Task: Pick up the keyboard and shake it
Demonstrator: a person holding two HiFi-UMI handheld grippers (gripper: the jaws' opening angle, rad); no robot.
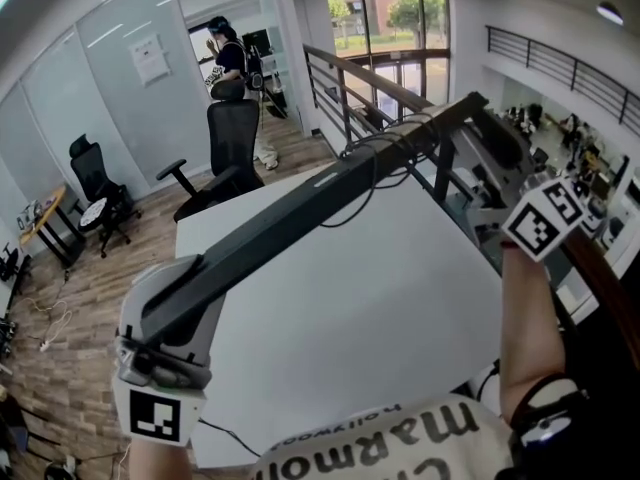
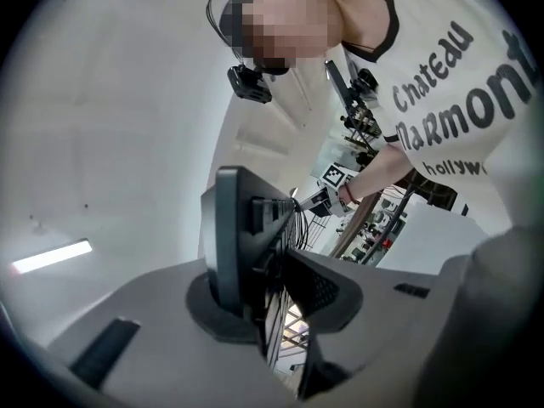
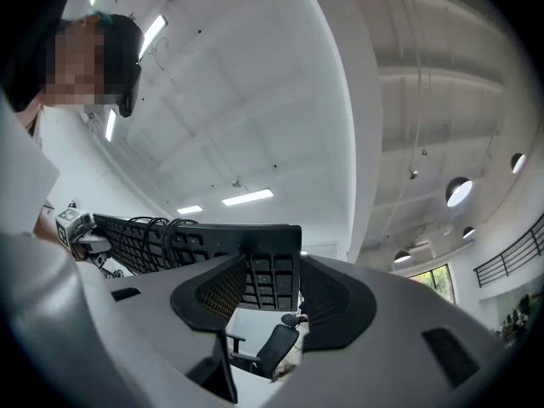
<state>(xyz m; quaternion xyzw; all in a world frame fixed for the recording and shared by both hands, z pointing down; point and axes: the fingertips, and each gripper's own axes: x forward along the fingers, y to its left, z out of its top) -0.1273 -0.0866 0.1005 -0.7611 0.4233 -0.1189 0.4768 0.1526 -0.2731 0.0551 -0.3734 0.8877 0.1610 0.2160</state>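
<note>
A long black keyboard [image 1: 300, 218] hangs in the air above the white table [image 1: 390, 308], tilted, with its far end higher. Its cable [image 1: 395, 143] is looped around the far half. My left gripper [image 1: 190, 303] is shut on the near left end; in the left gripper view the keyboard [image 2: 242, 236] stands edge-on between the jaws of my left gripper [image 2: 263, 287]. My right gripper [image 1: 487, 143] clamps the far right end, its marker cube [image 1: 545, 218] below. In the right gripper view the keys [image 3: 272, 270] sit between the pads of my right gripper [image 3: 272, 291].
A black office chair [image 1: 225, 153] stands at the table's far edge, another chair [image 1: 95, 188] at the left wall. A railing [image 1: 350, 88] runs behind the table. A person [image 1: 228, 63] stands far back by the glass partition.
</note>
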